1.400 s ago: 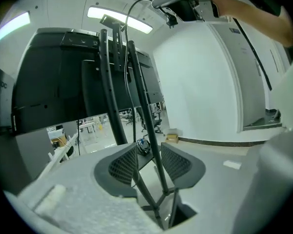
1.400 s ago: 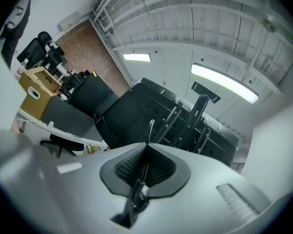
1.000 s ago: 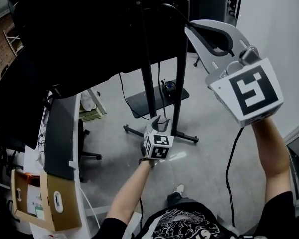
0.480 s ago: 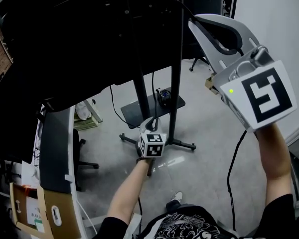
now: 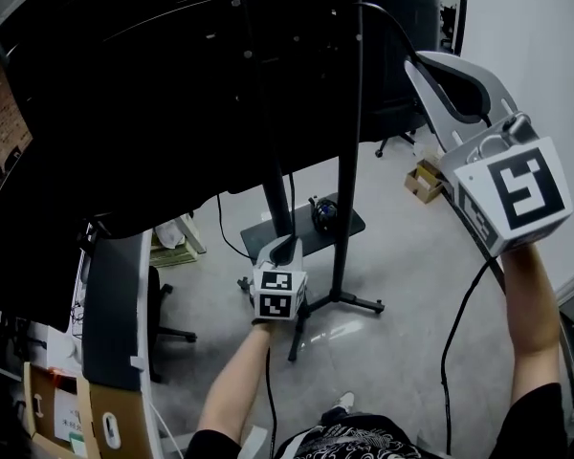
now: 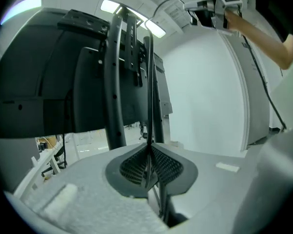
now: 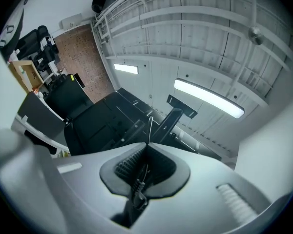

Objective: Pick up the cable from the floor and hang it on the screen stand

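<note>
Left gripper (image 5: 285, 249) sits low, close in front of the black metal screen stand (image 5: 348, 142). Its jaws are closing with a thin black cable (image 5: 446, 361) between the dark ribbed pads (image 6: 134, 165), which already meet on it at their tips in the left gripper view. A thin line of the cable rises from these jaws close by the stand's uprights, and another length drops alongside the person's left forearm (image 5: 231, 385). The right gripper (image 5: 419, 65) is held high at the right, near the top of the stand, its jaws clamped tight on the same cable. In the right gripper view a thicker stretch of it lies between the pads and a fine strand leaves the tips. From those jaws the cable arches left to the top of the stand's upright. Behind the gripper it hangs in a loose curve past the person's right arm (image 5: 534, 314) toward the pale grey floor (image 5: 402, 247). The stand's feet rest on that floor, and the back of the large black screen (image 5: 153, 94) fills the upper left of the head view.
</note>
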`<state>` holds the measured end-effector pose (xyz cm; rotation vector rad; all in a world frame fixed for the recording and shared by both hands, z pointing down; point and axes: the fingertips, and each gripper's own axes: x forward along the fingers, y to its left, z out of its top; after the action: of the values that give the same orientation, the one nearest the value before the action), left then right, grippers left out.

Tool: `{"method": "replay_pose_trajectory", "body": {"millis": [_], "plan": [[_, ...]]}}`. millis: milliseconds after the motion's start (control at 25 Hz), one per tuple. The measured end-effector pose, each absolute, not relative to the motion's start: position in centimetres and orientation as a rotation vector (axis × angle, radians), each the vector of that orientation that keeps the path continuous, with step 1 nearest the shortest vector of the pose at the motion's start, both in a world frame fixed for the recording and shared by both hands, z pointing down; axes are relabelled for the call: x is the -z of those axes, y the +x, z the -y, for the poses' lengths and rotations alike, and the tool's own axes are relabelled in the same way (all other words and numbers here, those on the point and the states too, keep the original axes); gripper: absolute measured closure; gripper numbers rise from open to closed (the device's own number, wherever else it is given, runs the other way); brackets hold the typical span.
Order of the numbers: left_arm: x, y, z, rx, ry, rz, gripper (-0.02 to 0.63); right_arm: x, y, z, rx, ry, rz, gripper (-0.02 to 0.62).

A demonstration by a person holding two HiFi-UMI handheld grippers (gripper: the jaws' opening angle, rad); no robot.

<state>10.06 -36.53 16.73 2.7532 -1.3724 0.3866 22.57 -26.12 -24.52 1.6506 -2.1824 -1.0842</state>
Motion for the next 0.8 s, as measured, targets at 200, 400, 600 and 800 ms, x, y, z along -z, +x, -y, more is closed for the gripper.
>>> {"method": "replay_pose_trajectory", "body": {"millis": [200, 400, 600, 800], "plan": [[-6.1, 6.8, 38.1, -0.177, 2.796, 1.461, 0.583, 27.0, 27.0, 27.7, 1.066, 1.755, 2.209, 0.58], [4.4, 4.1, 39.2, -0.064, 2.826, 1.542, 0.581, 28.3, 30.4, 30.4, 1.019, 1.808, 2.253, 0.58], [12.6, 3.2, 40.3, -0.131, 2.839, 1.586, 0.58, 29.4, 32.5, 34.5, 0.964, 1.828, 2.296, 0.58], [16.9, 1.8, 42.6, -0.219, 2.8, 1.681, 0.578, 29.9, 32.5, 38.7, 0.924, 1.815, 2.322, 0.58]]}}
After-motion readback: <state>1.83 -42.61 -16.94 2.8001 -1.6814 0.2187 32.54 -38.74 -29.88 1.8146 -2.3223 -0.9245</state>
